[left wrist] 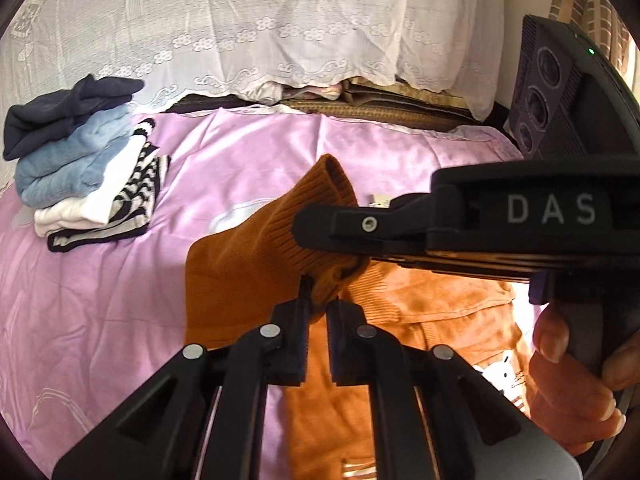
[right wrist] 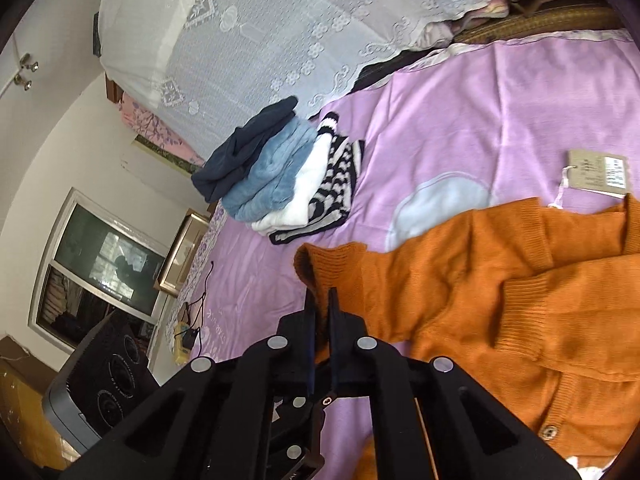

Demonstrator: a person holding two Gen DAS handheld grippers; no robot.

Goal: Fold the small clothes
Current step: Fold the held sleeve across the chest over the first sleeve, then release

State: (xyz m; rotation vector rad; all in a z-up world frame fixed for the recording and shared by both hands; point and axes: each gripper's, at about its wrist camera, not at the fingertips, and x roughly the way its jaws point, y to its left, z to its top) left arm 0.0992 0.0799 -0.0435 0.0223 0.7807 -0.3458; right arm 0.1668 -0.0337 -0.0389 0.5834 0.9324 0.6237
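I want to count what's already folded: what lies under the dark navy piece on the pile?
Under the navy piece lie a light blue garment, a white one and a black-and-white striped one on the purple sheet. Anything hidden between the layers cannot be seen.

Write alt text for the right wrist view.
The right tongs pinch the ribbed cuff of an orange cardigan spread on a lilac bedsheet. Beyond it sits a stack of folded clothes, with a paper hang tag at right and a white lace cover behind.
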